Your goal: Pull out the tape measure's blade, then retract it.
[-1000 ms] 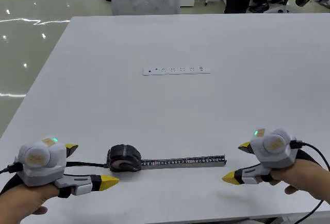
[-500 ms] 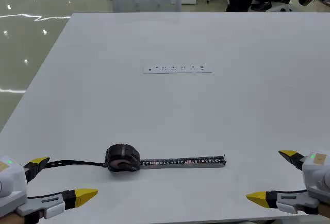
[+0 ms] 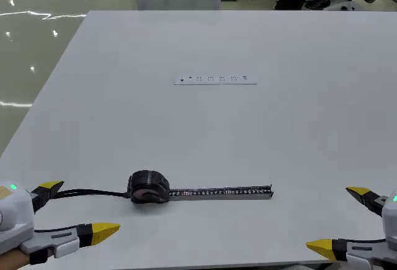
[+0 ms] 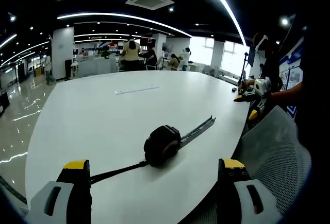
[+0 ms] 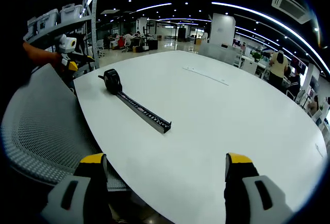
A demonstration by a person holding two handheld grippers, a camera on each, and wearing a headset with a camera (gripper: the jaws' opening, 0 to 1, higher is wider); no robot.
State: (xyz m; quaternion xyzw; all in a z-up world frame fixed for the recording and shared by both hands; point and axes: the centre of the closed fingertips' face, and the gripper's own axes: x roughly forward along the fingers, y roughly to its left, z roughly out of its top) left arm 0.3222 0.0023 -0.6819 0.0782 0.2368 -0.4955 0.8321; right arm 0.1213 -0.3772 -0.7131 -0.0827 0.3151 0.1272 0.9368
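Blade (image 3: 220, 192) out on the bench, retraction left to do

I had both tools off the work at this moment. My left gripper (image 3: 80, 207) hung with its yellow-tipped fingers spread and nothing between them. The tape measure (image 3: 149, 187) lay on the white table (image 3: 248, 127) ahead of those tips, near but apart. Its black strap (image 3: 87, 192) trailed back from the case toward the farther finger, though I could not tell whether it touched. My right gripper (image 3: 337, 218) was likewise spread wide and empty, and the blade's hooked end lay well clear of its fingertips, off toward the left gripper's side. In the right gripper view the blade ran flat along the table from the case toward my fingers and stopped well short of them.

I judged the first half done: a good length of blade was drawn out and lay unheld, so the lock presumably kept it there. The second half remained, as nothing was wound in. For that I reckoned one set of fingers would have to close on the case and free the lock. A white power strip (image 3: 214, 79) lay far beyond both sets of fingers.
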